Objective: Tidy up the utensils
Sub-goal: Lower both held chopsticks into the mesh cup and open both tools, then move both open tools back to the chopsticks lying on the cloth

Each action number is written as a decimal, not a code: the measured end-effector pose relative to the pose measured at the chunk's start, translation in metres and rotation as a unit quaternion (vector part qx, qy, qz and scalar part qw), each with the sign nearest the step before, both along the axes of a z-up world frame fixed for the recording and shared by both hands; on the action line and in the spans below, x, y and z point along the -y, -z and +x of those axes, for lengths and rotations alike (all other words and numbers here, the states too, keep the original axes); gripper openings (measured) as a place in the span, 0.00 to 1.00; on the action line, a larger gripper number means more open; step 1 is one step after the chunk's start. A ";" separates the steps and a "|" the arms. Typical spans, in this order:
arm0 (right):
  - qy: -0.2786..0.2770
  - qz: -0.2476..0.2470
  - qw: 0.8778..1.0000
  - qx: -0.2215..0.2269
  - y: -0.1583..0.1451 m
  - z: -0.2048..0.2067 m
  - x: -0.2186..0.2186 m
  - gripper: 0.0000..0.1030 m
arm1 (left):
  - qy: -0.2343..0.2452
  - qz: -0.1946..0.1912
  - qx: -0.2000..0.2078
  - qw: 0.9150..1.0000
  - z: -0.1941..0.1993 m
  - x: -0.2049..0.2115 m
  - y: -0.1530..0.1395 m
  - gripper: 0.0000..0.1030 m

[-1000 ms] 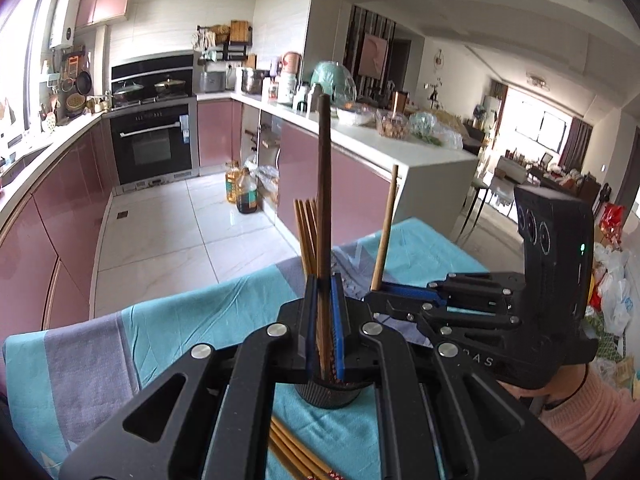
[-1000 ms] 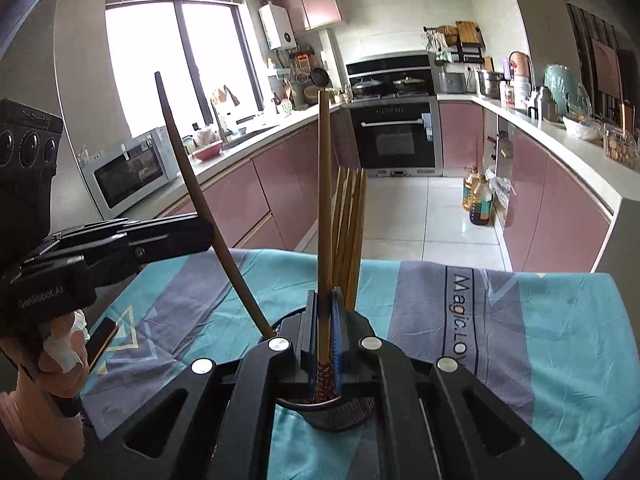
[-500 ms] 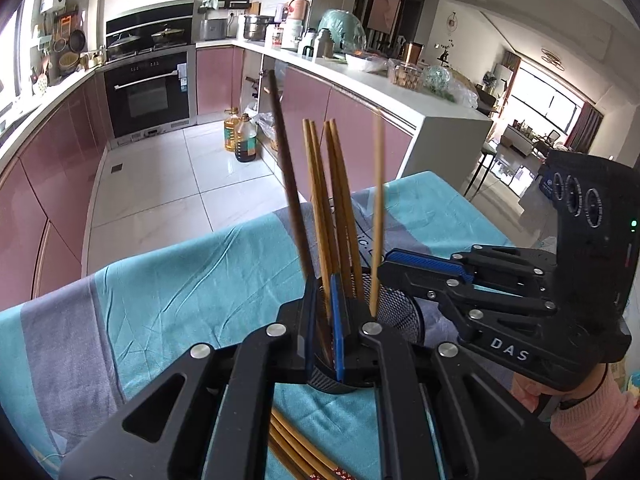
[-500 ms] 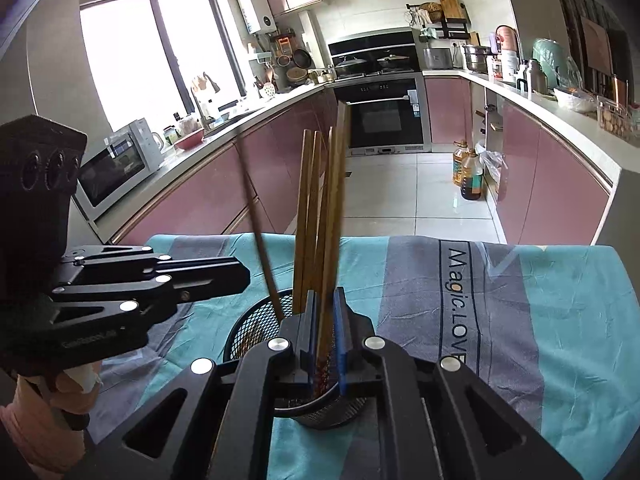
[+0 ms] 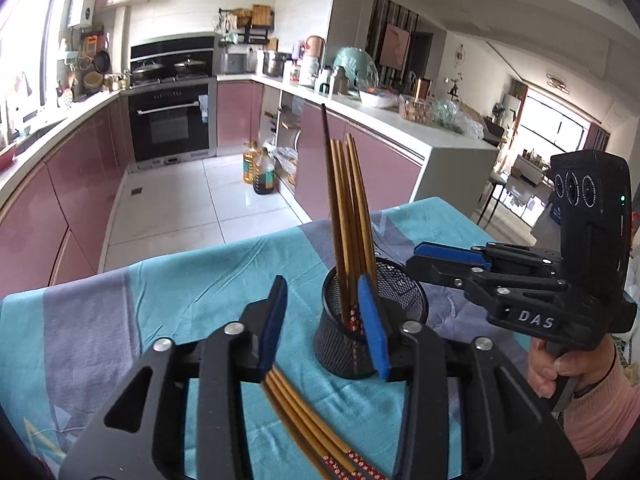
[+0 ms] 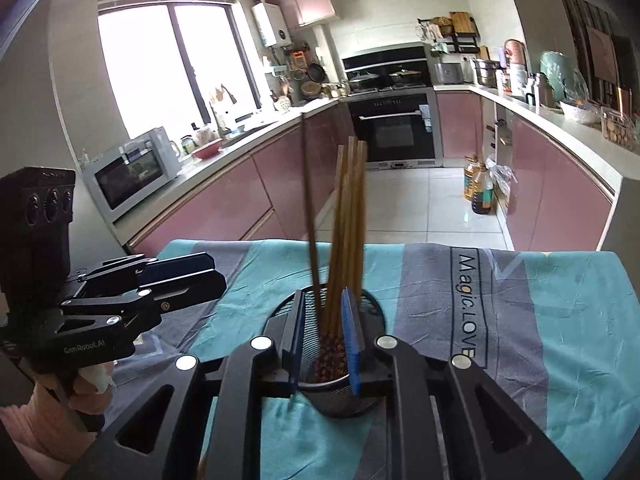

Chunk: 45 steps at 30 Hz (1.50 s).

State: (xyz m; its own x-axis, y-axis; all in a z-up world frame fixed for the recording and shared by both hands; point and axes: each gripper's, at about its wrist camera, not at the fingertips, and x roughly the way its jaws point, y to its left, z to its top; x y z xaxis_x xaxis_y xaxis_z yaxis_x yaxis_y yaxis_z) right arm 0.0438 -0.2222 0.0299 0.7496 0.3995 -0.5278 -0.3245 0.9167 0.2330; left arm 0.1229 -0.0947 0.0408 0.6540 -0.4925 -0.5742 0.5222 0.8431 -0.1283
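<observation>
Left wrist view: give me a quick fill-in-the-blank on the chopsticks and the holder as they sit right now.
1. The upright chopsticks stand in a black ____ cup.
2. More chopsticks lie flat on the ____ beside the cup.
3. The left gripper holds ____ between its pads.
4. The tallest stick in the cup is the ____ one.

Missing words: mesh; tablecloth; nothing; dark

A table draped in a teal-and-grey patterned cloth point(image 5: 192, 292) bore a black wire-mesh cylindrical holder point(image 5: 400, 312) of upright chopsticks, with loose brown wooden chopsticks point(image 5: 304, 428) lying beside it.
</observation>
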 end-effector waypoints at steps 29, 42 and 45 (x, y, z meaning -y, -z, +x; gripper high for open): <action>-0.080 -0.036 0.987 -0.133 0.100 -0.029 -0.076 0.29 | -0.047 0.061 -0.118 0.990 -0.038 -0.042 0.129 0.50; -0.071 -0.053 0.987 -0.135 0.104 -0.023 -0.078 0.23 | -0.050 0.079 -0.124 0.988 -0.030 -0.033 0.140 0.41; -0.068 -0.053 0.987 -0.139 0.104 -0.022 -0.075 0.23 | -0.049 0.082 -0.124 0.988 -0.027 -0.032 0.139 0.39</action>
State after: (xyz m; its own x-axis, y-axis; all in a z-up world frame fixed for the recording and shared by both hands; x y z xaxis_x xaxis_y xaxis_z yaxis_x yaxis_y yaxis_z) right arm 0.0215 -0.1470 -0.0737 0.5144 0.4180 -0.7488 -0.3824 0.8933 0.2360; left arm 0.0955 -0.0626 -0.0986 0.5224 -0.3208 -0.7900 0.4069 0.9080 -0.0997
